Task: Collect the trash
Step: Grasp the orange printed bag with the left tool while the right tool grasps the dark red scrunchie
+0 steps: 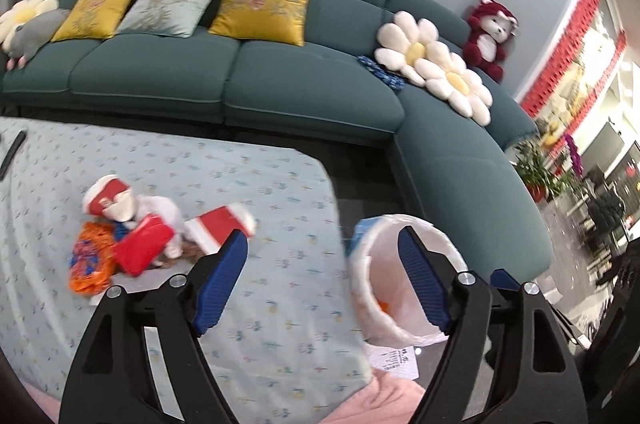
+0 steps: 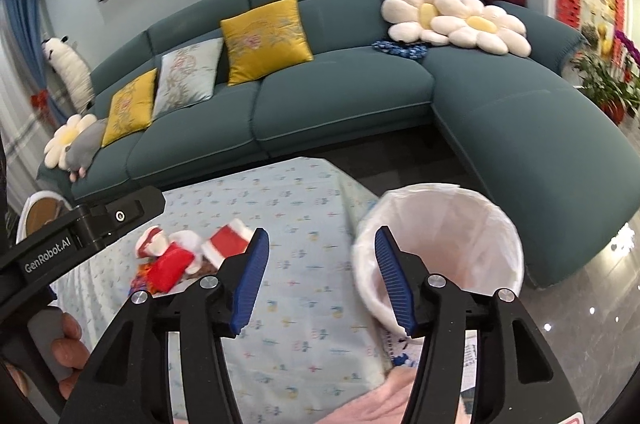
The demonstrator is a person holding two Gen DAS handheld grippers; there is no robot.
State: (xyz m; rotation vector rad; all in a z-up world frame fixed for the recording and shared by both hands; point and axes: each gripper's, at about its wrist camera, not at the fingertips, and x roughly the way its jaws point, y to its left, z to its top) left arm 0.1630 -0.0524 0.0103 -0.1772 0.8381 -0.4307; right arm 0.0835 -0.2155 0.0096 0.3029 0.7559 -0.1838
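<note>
A pile of trash (image 1: 132, 236) lies on the table's patterned cloth: red-and-white paper cups, a red packet and an orange wrapper; it also shows in the right wrist view (image 2: 180, 260). A bin with a white liner (image 1: 400, 280) stands off the table's right edge, something orange inside; in the right wrist view the bin (image 2: 444, 248) is to the right. My left gripper (image 1: 324, 276) is open and empty, hovering between the pile and the bin. My right gripper (image 2: 320, 272) is open and empty above the table edge. The left gripper's body (image 2: 80, 228) shows at left.
A teal L-shaped sofa (image 1: 280, 75) with yellow and pale cushions, flower pillows (image 1: 436, 63) and a red plush bear (image 1: 490, 35) runs behind the table. A dark remote (image 1: 12, 151) lies at the table's far left. Pink cloth (image 2: 380, 404) is at the near edge. Potted plants (image 1: 536, 167) stand right.
</note>
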